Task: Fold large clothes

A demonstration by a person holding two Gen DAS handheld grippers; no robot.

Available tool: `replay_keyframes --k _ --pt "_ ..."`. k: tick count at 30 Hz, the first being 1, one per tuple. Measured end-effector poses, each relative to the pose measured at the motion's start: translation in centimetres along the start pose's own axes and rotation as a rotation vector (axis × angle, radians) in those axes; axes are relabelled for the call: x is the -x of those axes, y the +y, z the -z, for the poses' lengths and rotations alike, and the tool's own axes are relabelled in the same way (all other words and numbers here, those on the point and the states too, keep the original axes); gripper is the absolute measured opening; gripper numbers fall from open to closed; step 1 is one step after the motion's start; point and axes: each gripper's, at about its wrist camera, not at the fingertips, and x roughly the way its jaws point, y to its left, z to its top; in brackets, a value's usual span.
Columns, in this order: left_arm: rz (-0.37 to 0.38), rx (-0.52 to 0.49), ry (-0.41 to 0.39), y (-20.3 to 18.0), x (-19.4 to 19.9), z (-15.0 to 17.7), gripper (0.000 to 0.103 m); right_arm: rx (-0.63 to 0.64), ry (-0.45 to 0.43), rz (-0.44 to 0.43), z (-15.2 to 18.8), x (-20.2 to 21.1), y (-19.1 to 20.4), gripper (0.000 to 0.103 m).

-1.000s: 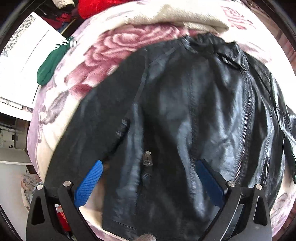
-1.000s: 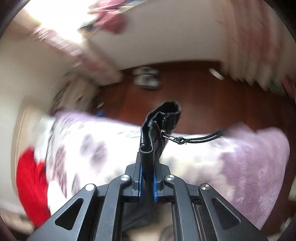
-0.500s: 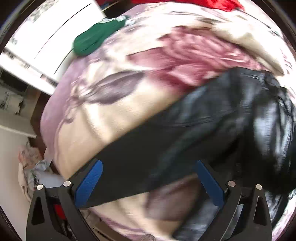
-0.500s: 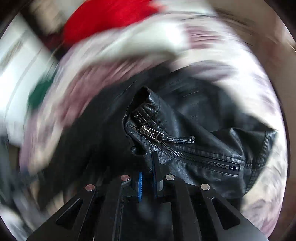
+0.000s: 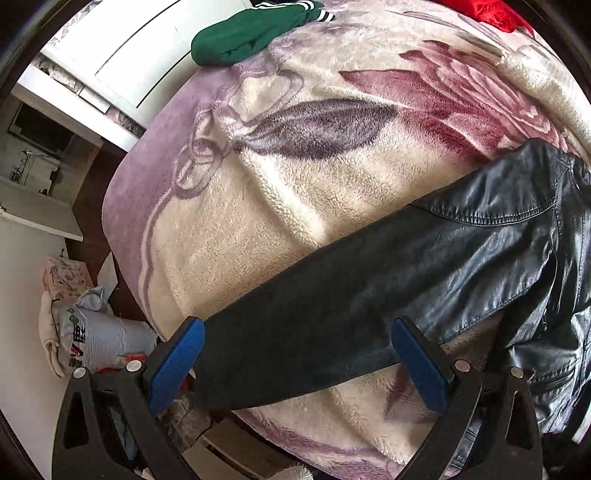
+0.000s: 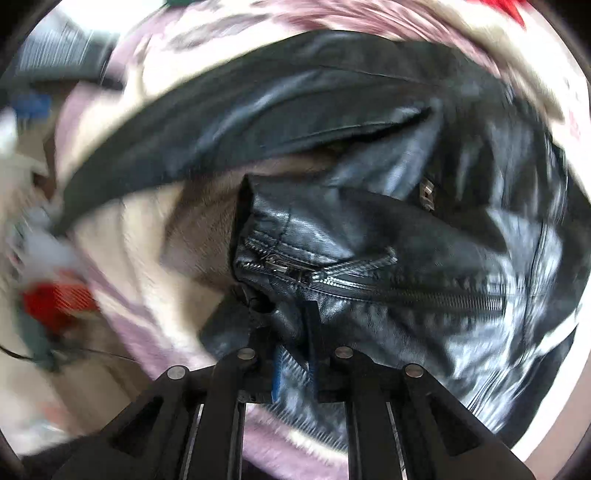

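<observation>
A black leather jacket (image 5: pixel 480 258) lies on a floral fleece blanket (image 5: pixel 288 192). One sleeve (image 5: pixel 332 317) stretches toward the lower left. My left gripper (image 5: pixel 295 363) points down over the sleeve's end. It is open, with a blue pad on each side of the sleeve and neither touching it. In the blurred right wrist view the zippered cuff (image 6: pixel 295 266) of the other sleeve rests on the jacket (image 6: pixel 461 295). The right gripper (image 6: pixel 294 371) has its jaws opening. Leather still sits in the narrow gap, and the pads look just off it.
A green garment (image 5: pixel 255 29) lies at the blanket's far edge and a red one (image 5: pixel 491 14) at the top right. White furniture (image 5: pixel 122 48) stands beyond the bed. Stuffed bags (image 5: pixel 99 336) sit on the dark floor past the bed's left edge.
The left gripper slid from over the jacket's body to the sleeve end, staying open. The right gripper carried the cuff from up in the air down onto the jacket, and its jaws widened.
</observation>
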Motion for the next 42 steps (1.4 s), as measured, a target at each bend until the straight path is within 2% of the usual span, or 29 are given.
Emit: replay_keyframes --k 2,3,5,8,9,10,12,13,16,18,19,20,22,23,24,26,28,30,32,33,37,39,40,42 --pt "0.009 -0.012 -0.011 0.3 0.4 -0.1 0.103 -0.202 0.024 -0.122 0.3 1.8 -3.3 0.068" --pt "0.018 -0.019 -0.013 0.1 0.5 -0.1 0.103 -0.336 0.004 -0.189 1.0 3.1 -5.8 0.071" --pt "0.048 -0.042 -0.019 -0.7 1.0 -0.3 0.103 -0.538 -0.051 -0.262 2.6 5.3 -9.9 0.071" --pt "0.089 -0.098 -0.045 -2.9 1.9 -0.4 0.103 -0.823 -0.126 -0.264 6.5 8.1 -17.0 0.071" --pt "0.104 -0.124 -0.057 -4.2 2.3 -0.5 0.103 -0.923 -0.167 -0.232 8.3 9.2 -19.8 0.071" --pt "0.115 -0.144 -0.068 -5.1 2.6 -0.5 0.103 -1.013 -0.202 -0.178 9.9 10.2 -22.4 0.07" --pt "0.138 -0.182 -0.078 -7.4 3.0 -0.5 0.103 -1.095 -0.254 -0.109 11.6 11.1 -27.1 0.033" --pt "0.149 -0.194 -0.075 -8.2 3.1 -0.4 0.103 -1.106 -0.247 -0.061 11.8 11.0 -29.3 0.009" --pt "0.176 -0.239 -0.051 -11.4 2.9 -0.2 0.103 -1.057 -0.282 -0.046 9.1 11.2 -34.8 0.008" --pt "0.176 -0.273 -0.046 -13.4 2.8 0.2 0.103 -0.978 -0.284 -0.032 6.4 10.1 -37.0 0.008" --pt "0.171 -0.289 -0.038 -14.4 2.6 0.4 0.103 -0.939 -0.268 -0.01 4.9 8.7 -38.0 0.008" --pt "0.158 -0.296 -0.036 -15.0 2.5 0.6 0.103 -0.927 -0.243 -0.003 1.9 7.4 -39.3 0.008" --pt "0.125 -0.302 -0.039 -16.0 2.3 1.1 0.103 -0.929 -0.16 -0.026 -1.5 3.6 -41.7 0.008" --pt "0.104 -0.301 -0.039 -16.1 2.3 1.4 0.103 -0.921 -0.107 -0.037 -2.2 1.7 -42.4 0.007" --pt "0.08 -0.296 -0.039 -16.2 2.4 1.5 0.103 -0.898 -0.092 -0.021 -2.8 1.5 -42.7 0.006" --pt "0.055 -0.253 -0.031 -15.6 3.0 1.7 0.103 -0.845 -0.065 0.0 -3.8 2.8 -42.3 0.006" --pt "0.047 -0.166 -0.02 -13.8 3.9 2.3 0.103 -0.776 -0.073 0.004 -3.2 5.0 -41.1 0.007" --pt "0.031 -0.085 0.006 -11.8 4.3 3.1 0.103 -0.776 -0.088 -0.066 -0.7 7.1 -39.6 0.019" --pt "0.012 0.015 0.044 -9.2 4.1 4.6 0.103 -0.793 -0.056 -0.16 2.5 7.8 -37.9 0.062" --pt "0.011 0.051 0.059 -8.2 3.9 5.3 0.103 -0.8 -0.036 -0.214 4.0 7.6 -36.8 0.066" --pt "-0.044 0.138 0.101 -5.3 2.8 7.9 0.103 -0.823 -0.007 -0.39 8.0 5.4 -32.8 0.067" --pt "-0.056 0.168 0.097 -4.5 2.6 8.4 0.103 -0.902 -0.016 -0.462 8.8 3.1 -32.0 0.067" --pt "-0.062 0.191 0.094 -3.8 2.4 8.8 0.103 -0.942 -0.026 -0.487 8.9 2.0 -31.9 0.067" --pt "-0.066 0.222 0.098 -3.1 2.0 9.2 0.103 -1.023 -0.047 -0.472 8.5 -0.4 -31.4 0.067"
